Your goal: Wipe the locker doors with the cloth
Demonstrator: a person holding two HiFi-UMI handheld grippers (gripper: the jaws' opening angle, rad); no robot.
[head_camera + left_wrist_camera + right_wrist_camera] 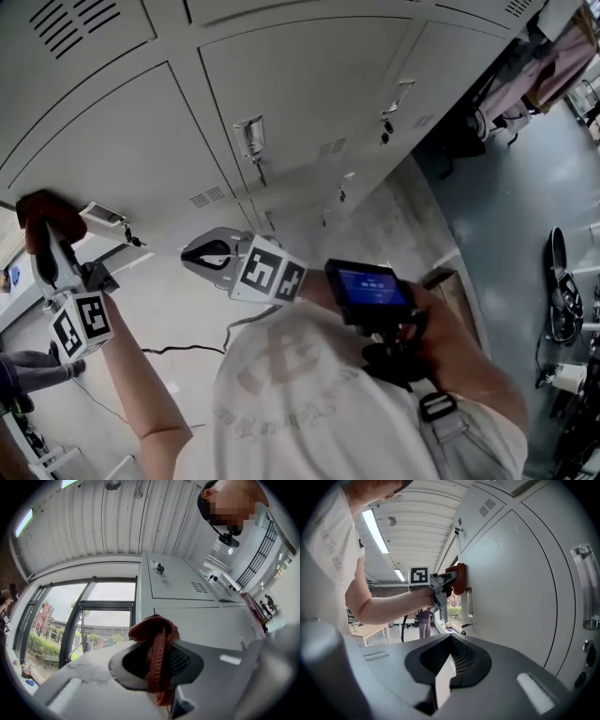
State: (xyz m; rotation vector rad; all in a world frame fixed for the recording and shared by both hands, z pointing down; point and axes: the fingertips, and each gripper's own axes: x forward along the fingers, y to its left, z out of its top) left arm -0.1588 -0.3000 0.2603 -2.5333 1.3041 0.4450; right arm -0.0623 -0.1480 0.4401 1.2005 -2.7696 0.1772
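Red cloth (153, 631) clamped in left gripper (157, 662) against locker door (122, 141), right gripper (450, 663) closed, empty

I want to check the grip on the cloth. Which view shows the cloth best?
The left gripper view: the red cloth sits large, pinched in the left tool. The head view shows it small at the left edge; the right gripper view shows it distant, by a locker door.

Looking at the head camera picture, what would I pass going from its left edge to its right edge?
Cloth clamped in the left gripper → right gripper → small blue screen → dark shoe on the floor.
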